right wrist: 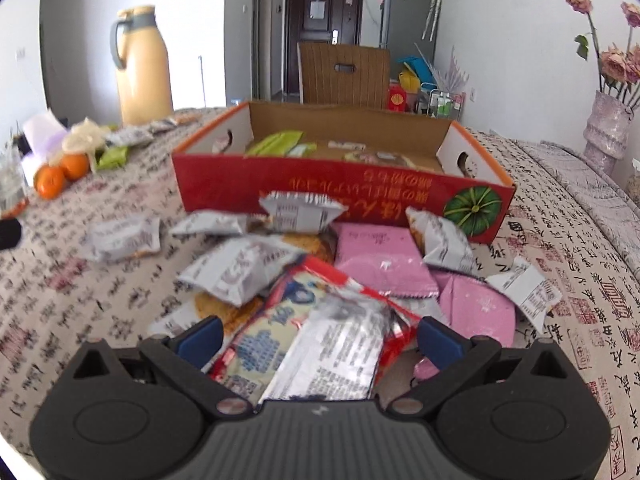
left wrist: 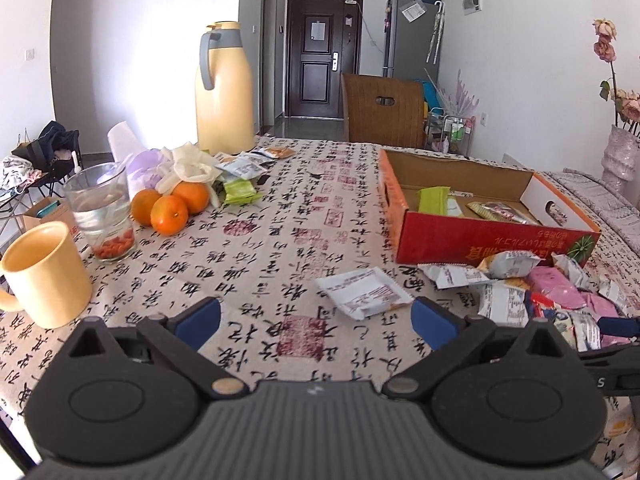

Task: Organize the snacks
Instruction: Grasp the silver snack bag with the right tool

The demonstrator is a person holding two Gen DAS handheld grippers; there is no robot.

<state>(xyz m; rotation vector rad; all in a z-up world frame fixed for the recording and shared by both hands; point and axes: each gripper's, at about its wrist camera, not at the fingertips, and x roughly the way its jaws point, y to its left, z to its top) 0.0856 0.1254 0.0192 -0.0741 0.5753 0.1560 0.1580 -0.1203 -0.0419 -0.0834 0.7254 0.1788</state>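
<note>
Right gripper [right wrist: 320, 338], jaws wide, is straddling a silver packet [right wrist: 332, 354] near the red box [right wrist: 340, 184], needing closure; left gripper [left wrist: 316, 320] is hovering open, empty.

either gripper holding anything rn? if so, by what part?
Nothing held. Left gripper is open over bare tablecloth. Right gripper is open, its fingers either side of the snack packet pile, not clamped.

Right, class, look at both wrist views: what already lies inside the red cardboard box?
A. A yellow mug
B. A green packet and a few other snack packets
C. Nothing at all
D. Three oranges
B: a green packet lies inside the red cardboard box beside other wrappers, while the oranges and the yellow mug sit out on the tablecloth.
</note>
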